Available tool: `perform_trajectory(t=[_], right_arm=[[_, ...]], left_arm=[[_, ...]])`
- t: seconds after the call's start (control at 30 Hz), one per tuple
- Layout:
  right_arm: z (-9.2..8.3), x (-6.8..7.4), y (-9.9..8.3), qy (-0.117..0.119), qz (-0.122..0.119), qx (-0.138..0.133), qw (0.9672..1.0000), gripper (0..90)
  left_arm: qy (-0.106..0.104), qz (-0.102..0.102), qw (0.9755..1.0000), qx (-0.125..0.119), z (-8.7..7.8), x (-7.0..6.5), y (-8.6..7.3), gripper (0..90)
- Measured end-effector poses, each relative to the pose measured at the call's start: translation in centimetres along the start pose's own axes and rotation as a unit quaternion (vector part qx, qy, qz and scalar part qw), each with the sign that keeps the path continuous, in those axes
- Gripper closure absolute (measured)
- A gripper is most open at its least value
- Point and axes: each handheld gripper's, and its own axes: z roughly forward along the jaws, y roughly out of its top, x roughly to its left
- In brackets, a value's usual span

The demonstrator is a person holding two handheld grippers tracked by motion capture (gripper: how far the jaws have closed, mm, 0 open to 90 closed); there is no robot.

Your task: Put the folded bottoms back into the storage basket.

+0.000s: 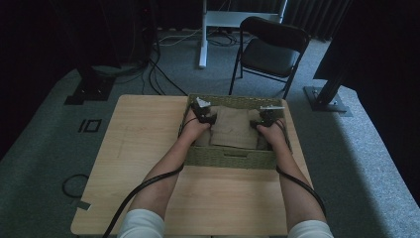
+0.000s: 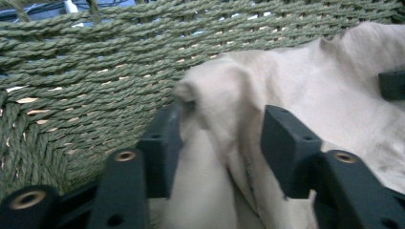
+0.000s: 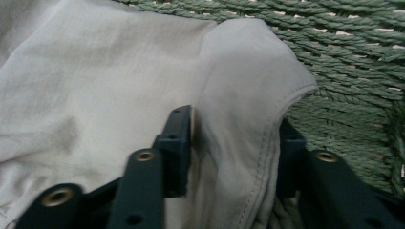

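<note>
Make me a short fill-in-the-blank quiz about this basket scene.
1. The beige cloth lies inside a woven green ____.
2. The basket stands on a ____ table.
3. Beyond the table stands a black folding ____.
4. A fold of cloth sits between the jaws of the left claw and the ____ claw.

Missing words: basket; wooden; chair; right

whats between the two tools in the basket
The folded beige cloth spans the stretch between the left tool and the right tool, lying in the green woven basket; the high view shows it.

dim, underexposed high view; brighter, softly blurred gripper views
</note>
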Motion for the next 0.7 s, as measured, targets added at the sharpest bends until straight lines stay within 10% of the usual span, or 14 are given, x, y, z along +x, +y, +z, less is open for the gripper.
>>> perform_trajectory(t=[0.2,0.7], right_arm=[[-0.6,0.2,0.5,-0.005,0.018,-0.018,0.9997,30.0],[-4.3,1.1,2.6,0.015,0.003,-0.035,0.9993,17.8]], left_arm=[[0.017,0.004,0.9998,-0.008,-0.3,-0.3,0.3,29.3],[-0.020,-0.013,0.9992,-0.031,-3.7,-1.1,2.5,21.5]])
